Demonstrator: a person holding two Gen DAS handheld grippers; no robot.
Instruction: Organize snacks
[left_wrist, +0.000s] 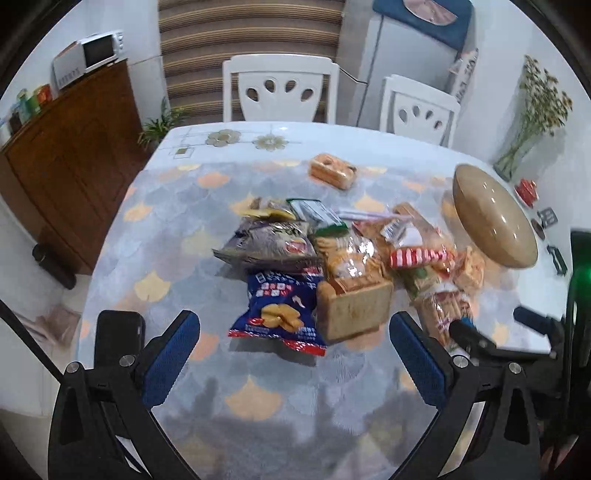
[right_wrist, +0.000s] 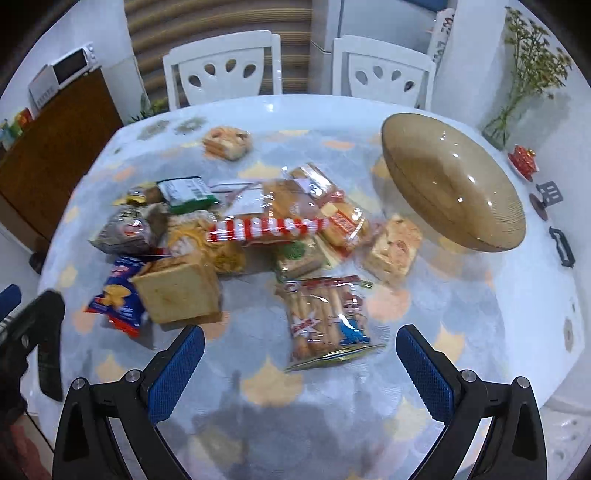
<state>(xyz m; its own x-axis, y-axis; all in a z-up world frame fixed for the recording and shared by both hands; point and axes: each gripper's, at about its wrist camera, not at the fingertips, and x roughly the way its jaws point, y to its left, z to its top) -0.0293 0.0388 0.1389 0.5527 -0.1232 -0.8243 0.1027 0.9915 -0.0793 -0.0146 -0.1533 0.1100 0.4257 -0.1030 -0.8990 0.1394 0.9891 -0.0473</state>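
Left gripper (left_wrist: 294, 345), right gripper (right_wrist: 300, 354): jaws spread, empty. Snack pile (right_wrist: 258, 236) at table (right_wrist: 461, 332) centre; one lone cake pack (right_wrist: 226, 142) at 12 o'clock; one brown bowl (right_wrist: 450, 181) at 2 o'clock; two white chairs (right_wrist: 221, 66) beyond.

Glossy brown bowl (right_wrist: 450, 181); shiny crinkled plastic snack wrappers (right_wrist: 325, 317); smooth glossy table cover (right_wrist: 406, 369); textured blue gripper pads (right_wrist: 173, 373).

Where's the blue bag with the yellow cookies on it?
In the left wrist view the blue cookie bag lies at the pile's near edge, just ahead of the open left gripper, touching the toast-shaped block on its right.
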